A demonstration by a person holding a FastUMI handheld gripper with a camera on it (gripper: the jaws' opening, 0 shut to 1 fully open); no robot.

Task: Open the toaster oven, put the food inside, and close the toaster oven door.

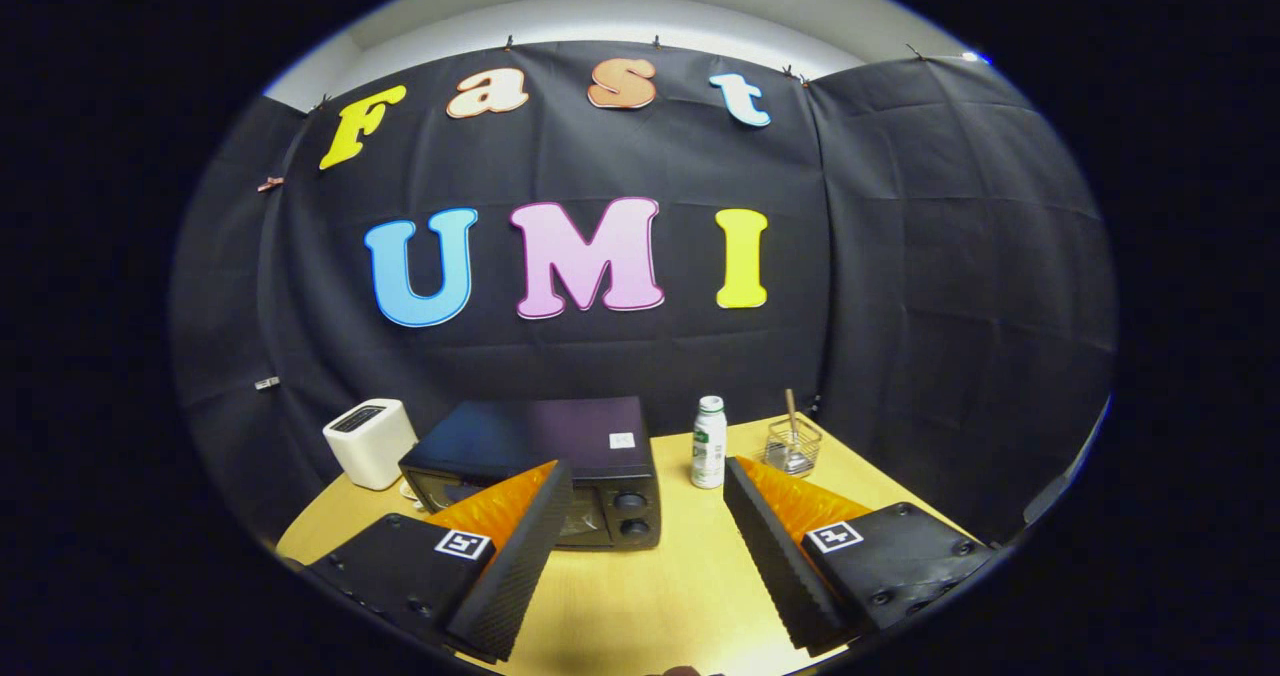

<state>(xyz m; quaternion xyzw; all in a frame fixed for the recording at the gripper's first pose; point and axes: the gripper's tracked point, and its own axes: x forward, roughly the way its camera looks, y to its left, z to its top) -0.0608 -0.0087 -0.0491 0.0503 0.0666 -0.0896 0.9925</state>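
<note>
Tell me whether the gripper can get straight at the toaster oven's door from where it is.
Probably yes. The gripper is open, jaws spread apart, and bare table lies between it and the toaster oven just ahead. The white bottle stands off to one side.

One toaster oven sits on one table, with two knobs on its front and one small sticker on top. There is one white toaster, one bottle, and one wire basket holding one stick. One gripper shows two fingers, spread apart and holding nothing.
</note>
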